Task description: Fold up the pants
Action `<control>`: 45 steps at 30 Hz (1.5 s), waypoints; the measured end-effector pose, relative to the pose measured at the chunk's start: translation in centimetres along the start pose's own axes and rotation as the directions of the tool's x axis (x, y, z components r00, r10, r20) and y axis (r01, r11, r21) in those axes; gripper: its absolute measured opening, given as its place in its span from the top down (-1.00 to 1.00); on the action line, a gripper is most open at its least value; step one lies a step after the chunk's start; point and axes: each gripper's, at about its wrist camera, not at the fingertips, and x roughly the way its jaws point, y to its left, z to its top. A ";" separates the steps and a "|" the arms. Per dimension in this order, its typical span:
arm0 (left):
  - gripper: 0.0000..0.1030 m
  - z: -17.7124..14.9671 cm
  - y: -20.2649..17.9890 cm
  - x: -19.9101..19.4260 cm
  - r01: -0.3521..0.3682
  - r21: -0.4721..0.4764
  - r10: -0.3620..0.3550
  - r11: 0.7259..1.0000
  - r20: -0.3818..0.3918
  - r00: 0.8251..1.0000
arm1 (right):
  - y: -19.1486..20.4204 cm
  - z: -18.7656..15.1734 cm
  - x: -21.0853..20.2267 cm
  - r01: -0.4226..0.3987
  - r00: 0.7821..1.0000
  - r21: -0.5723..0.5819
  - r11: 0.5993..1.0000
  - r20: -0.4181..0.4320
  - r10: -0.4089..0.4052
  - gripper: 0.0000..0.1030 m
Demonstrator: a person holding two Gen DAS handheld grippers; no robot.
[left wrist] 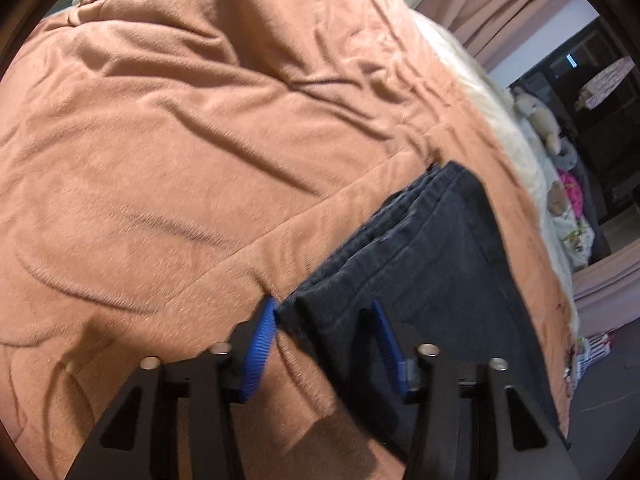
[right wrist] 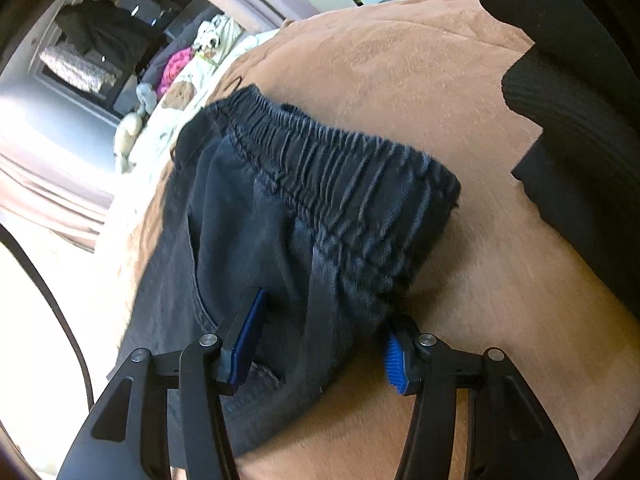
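Pants (right wrist: 288,216) of dark grey cloth lie folded into a thick stack on a brown blanket (left wrist: 180,140) that covers a bed. In the right wrist view the gathered elastic waistband (right wrist: 336,160) lies across the top of the stack, and a slanted pocket opening shows on the side panel below it. The stack sits near the blanket's edge, beyond which a pale sheet and a few stuffed toys (right wrist: 180,94) are in view.

The right tongs (right wrist: 324,316) are spread, with the near corner of the folded pants between the two blue pads; one pad rests against the cloth by the pocket and the other sits just beside the corner, not squeezing it. A dark ribbed sleeve (right wrist: 580,112) hangs over the blanket at the upper right of that view.

The left tongs (left wrist: 326,312) are likewise spread over the opposite end of the stack, where the layered folded edges (left wrist: 400,216) show. One blue pad touches the corner of the cloth at the blanket, the other lies on top of the pants, and nothing is pinched between them. Rumpled blanket fills the rest of the left wrist view.
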 end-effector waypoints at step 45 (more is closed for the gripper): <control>0.78 3.4 -3.5 -12.1 0.092 0.031 -0.096 0.995 0.157 0.983 | 3.4 -0.8 -5.6 -0.145 0.983 -0.079 0.986 0.099 0.153 0.85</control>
